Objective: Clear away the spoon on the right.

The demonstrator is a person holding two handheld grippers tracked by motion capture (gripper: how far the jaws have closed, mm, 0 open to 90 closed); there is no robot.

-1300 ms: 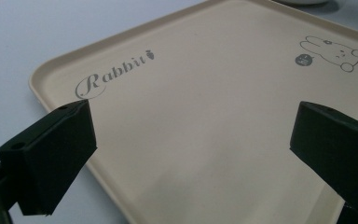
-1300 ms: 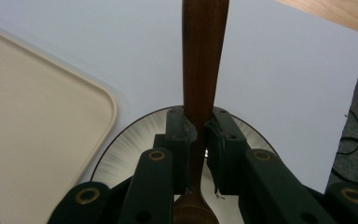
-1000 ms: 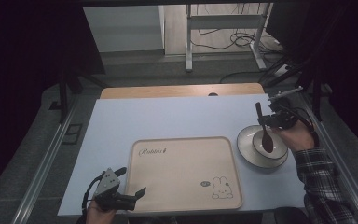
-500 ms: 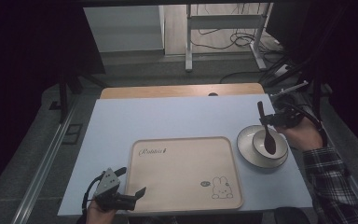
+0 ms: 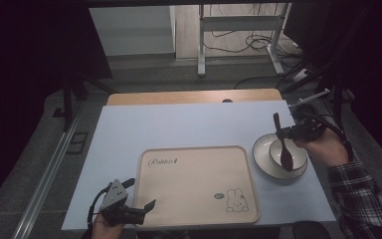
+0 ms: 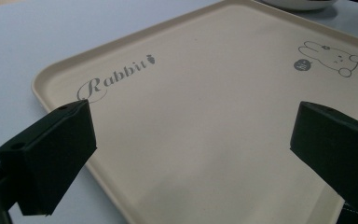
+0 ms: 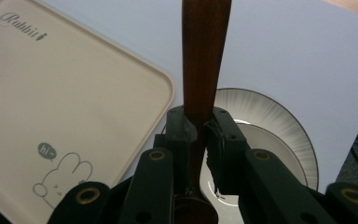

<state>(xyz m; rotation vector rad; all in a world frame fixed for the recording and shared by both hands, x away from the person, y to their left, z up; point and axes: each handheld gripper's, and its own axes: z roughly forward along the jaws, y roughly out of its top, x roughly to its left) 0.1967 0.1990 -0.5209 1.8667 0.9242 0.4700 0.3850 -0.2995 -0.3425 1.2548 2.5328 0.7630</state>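
From where I'm standing, the right gripper [image 5: 284, 133] has its jaws clamped on the wooden spoon [image 5: 283, 144], its scoop hanging just over the bowl [image 5: 264, 149], right beside the tray [image 5: 194, 199]. Nothing is on the tray yet, so I'd say it's early going. The left gripper [image 5: 140, 204] waits at the tray's near-left corner, jaws spread, forearm low.
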